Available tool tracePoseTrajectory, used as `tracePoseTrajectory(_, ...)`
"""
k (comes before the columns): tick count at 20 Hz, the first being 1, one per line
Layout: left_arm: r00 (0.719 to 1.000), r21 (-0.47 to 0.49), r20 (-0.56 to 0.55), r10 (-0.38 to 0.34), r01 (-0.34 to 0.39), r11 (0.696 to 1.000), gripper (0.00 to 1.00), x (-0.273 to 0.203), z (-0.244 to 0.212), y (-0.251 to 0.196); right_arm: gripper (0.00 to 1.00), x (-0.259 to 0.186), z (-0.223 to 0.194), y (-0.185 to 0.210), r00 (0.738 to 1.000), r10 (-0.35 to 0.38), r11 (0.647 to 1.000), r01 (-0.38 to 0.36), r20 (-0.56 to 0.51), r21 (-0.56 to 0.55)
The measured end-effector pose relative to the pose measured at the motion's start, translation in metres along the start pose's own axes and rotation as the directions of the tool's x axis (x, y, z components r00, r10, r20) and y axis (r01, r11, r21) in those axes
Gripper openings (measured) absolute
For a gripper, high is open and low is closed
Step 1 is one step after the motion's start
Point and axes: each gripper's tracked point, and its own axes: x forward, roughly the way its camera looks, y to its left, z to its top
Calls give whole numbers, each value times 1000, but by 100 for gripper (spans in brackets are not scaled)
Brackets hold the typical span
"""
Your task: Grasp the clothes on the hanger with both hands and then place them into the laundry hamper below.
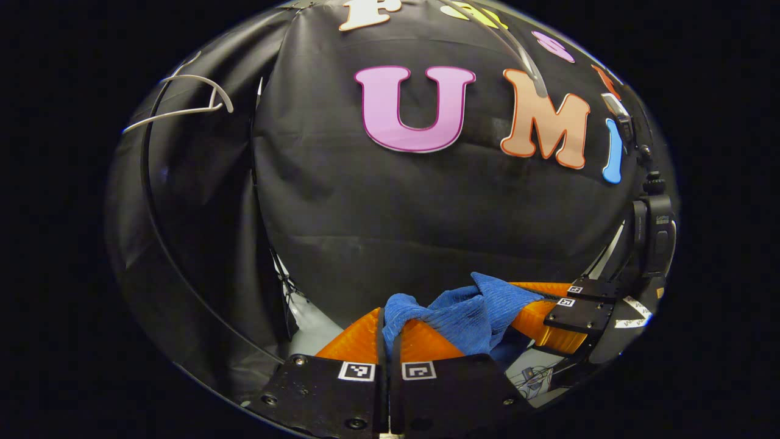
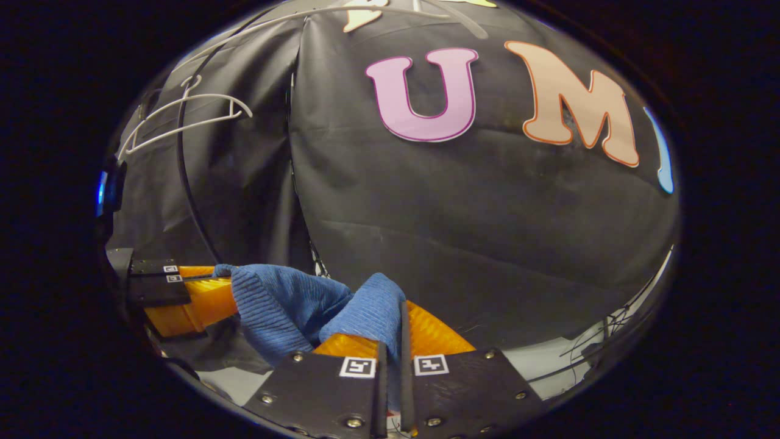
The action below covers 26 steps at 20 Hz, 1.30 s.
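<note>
A blue ribbed garment (image 1: 469, 317) hangs stretched between my two grippers. In the left gripper view my left gripper (image 1: 387, 315) is shut on one bunched end of it at the bottom centre. My right gripper (image 1: 528, 301) comes in from the right and pinches the other end. In the right gripper view the right gripper (image 2: 402, 312) is shut on a fold of the garment (image 2: 274, 305), and the left gripper (image 2: 210, 291) holds it from the left. A bare white hanger (image 1: 212, 108) (image 2: 244, 111) hangs high on the left, well above the cloth.
A thin black curved pole (image 1: 152, 231) runs down the left side in front of the booth's black cloth wall. Pale floor (image 1: 314, 329) shows low between the fingers. Loose cables (image 2: 609, 341) lie at the lower right.
</note>
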Motion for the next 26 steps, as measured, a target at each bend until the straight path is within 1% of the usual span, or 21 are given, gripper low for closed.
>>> tracePoseTrajectory(4, 998, 10, -70, -3, 4, 1000, 2, 4, -26, 2, 9, 4, -20, 4, 999, -1, 1000, 0, -47, -12)
tracePoseTrajectory(9, 988, -25, -149, -32, 28, 999, 2, 7, -55, -3, 9, 6, -48, 2, 993, 1, 1000, -4, -114, -25)
tracePoseTrajectory(11, 981, -38, -189, -35, 29, 999, 2, 7, -74, -3, 9, 7, -60, 4, 990, 8, 1000, -10, -142, -20)
tracePoseTrajectory(16, 955, -81, -292, -43, 20, 997, 2, 9, -115, -5, 9, 4, -88, 5, 976, 16, 999, -22, -216, -26)
tracePoseTrajectory(17, 951, -89, -307, -44, 18, 996, 0, 8, -121, -5, 9, 3, -94, 4, 973, 15, 999, -22, -230, -25)
tracePoseTrajectory(18, 946, -95, -322, -47, 17, 995, 0, 7, -126, -6, 9, 3, -99, 3, 970, 15, 999, -21, -244, -24)
tracePoseTrajectory(19, 941, -98, -336, -47, 15, 995, 2, 5, -134, -4, 9, 3, -106, 3, 966, 14, 1000, -20, -257, -24)
tracePoseTrajectory(22, 923, -88, -382, -37, 3, 996, 2, -2, -154, 5, 9, 2, -121, 3, 954, 17, 1000, -24, -300, -20)
tracePoseTrajectory(26, 904, -93, -426, -42, 2, 996, 3, -6, -169, 4, 9, 3, -131, 3, 942, 16, 999, -24, -336, -21)
